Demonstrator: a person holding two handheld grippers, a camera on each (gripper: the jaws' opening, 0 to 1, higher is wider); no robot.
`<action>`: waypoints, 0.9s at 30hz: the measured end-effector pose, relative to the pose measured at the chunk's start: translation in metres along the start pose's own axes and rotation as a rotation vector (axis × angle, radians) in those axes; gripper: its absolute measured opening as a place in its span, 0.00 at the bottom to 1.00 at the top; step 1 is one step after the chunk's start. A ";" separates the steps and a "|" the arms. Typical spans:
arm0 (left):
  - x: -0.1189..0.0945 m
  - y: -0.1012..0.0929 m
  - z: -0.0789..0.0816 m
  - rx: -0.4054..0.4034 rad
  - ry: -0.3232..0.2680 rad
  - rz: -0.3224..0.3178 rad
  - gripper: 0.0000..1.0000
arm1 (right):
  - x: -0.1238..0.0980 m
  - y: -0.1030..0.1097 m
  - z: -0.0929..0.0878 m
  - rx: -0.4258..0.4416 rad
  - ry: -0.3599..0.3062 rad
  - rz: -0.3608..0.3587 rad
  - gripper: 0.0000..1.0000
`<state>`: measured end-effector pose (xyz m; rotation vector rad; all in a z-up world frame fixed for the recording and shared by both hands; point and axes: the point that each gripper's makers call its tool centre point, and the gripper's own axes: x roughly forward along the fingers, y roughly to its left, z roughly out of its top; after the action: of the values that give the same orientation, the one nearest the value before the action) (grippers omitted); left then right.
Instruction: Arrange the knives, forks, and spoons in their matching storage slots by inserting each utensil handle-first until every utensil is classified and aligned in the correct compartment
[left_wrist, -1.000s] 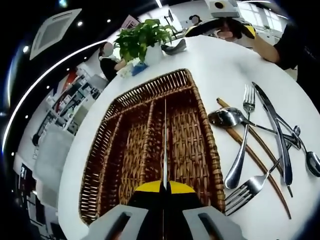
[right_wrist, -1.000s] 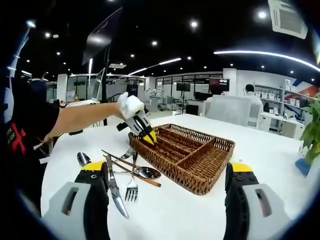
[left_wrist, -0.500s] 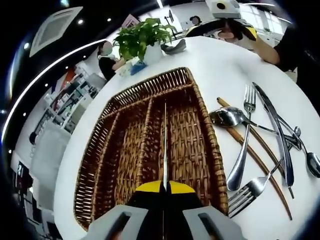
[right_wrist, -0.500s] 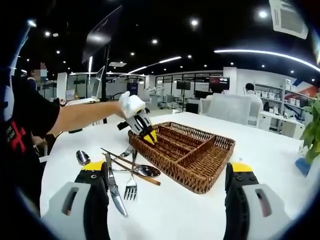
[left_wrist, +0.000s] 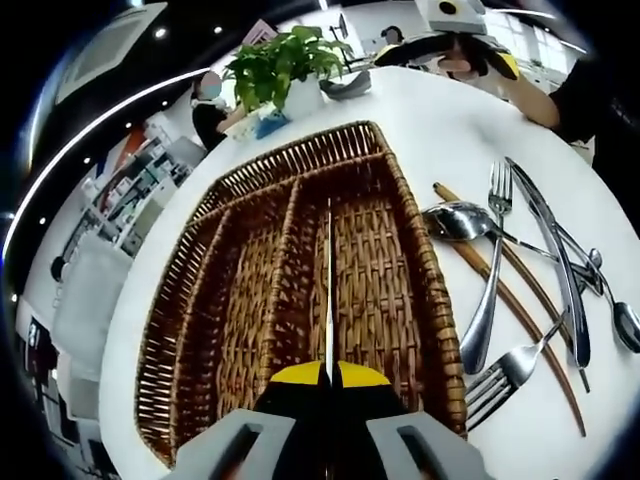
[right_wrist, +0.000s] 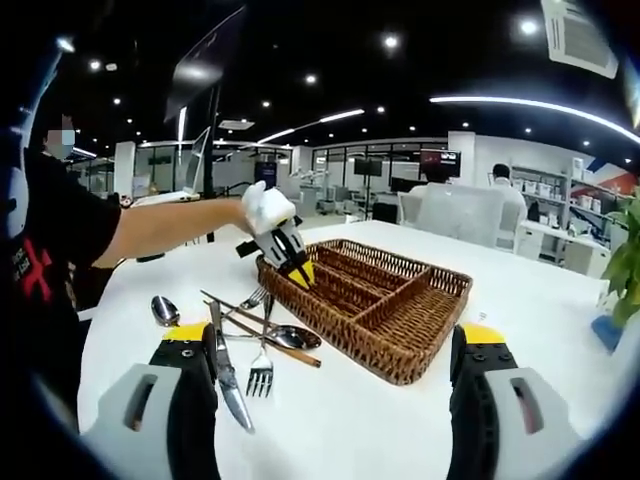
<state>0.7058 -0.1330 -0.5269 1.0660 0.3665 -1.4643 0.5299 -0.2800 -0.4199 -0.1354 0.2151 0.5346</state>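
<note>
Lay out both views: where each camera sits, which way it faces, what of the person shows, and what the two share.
Left gripper view: rides the left gripper, shut on a knife, looking down into the wicker tray; a forearm shows far across the table.
Right gripper view: rides the open right gripper, facing across the white table; the person's arm and torso show.
Shared: tray, loose cutlery.

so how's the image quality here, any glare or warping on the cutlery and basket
Left gripper view: strong fisheye bends the wicker basket rim into curves; the spoon bowl and knife show bright glare from ceiling lights; focus is sharp. Right gripper view: the white table is evenly lit, shadows soft, the background office slightly hazy, and the right gripper jaws look swollen at the edges.
</note>
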 end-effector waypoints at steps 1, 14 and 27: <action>0.000 0.000 0.000 0.003 0.001 0.002 0.02 | 0.000 0.000 0.000 0.000 0.000 0.000 0.99; -0.002 0.001 0.002 0.052 -0.004 0.031 0.06 | -0.002 0.000 0.000 -0.004 -0.002 -0.001 0.99; -0.014 0.002 0.023 0.023 -0.108 0.055 0.17 | -0.003 -0.002 0.001 -0.004 -0.004 -0.003 0.99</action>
<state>0.6968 -0.1422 -0.5035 1.0031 0.2418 -1.4736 0.5286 -0.2827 -0.4180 -0.1385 0.2104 0.5324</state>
